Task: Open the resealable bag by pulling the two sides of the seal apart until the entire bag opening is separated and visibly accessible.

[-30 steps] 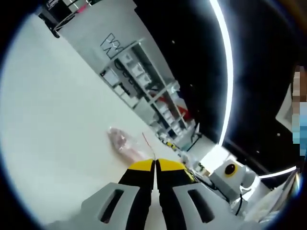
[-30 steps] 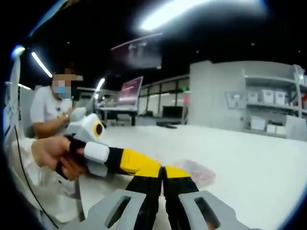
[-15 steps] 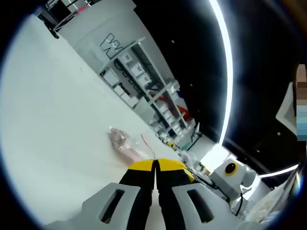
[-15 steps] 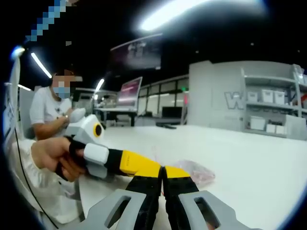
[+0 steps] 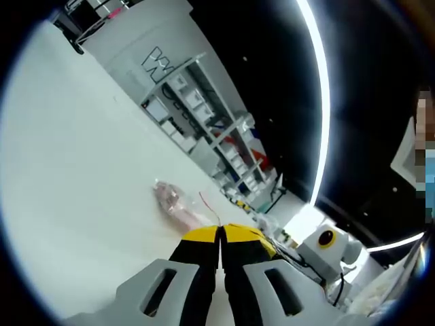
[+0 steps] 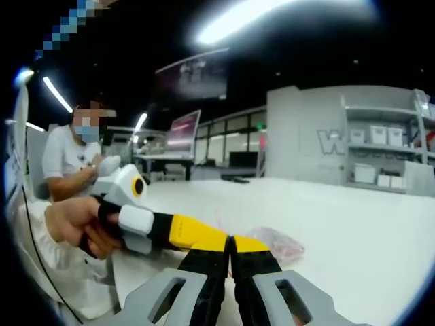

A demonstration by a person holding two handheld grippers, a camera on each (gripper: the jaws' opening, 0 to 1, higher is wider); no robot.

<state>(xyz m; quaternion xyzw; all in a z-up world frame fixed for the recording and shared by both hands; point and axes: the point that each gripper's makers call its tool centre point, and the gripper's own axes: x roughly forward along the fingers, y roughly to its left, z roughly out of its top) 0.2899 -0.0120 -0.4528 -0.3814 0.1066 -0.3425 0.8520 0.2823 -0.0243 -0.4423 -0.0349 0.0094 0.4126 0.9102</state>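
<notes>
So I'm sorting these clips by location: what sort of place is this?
Probably a lab or open office workroom: a long white table, shelves stacked with white boxes, and a monitor on a desk behind. Another person sits nearby.

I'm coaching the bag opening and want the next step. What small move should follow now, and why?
Probably draw the two grippers slowly apart. The left gripper and right gripper both look shut at the near edge of the resealable bag, tips nearly meeting, and the bag lies flat on the white table with no visible opening. Whether each pinches a seal side is unclear.
</notes>
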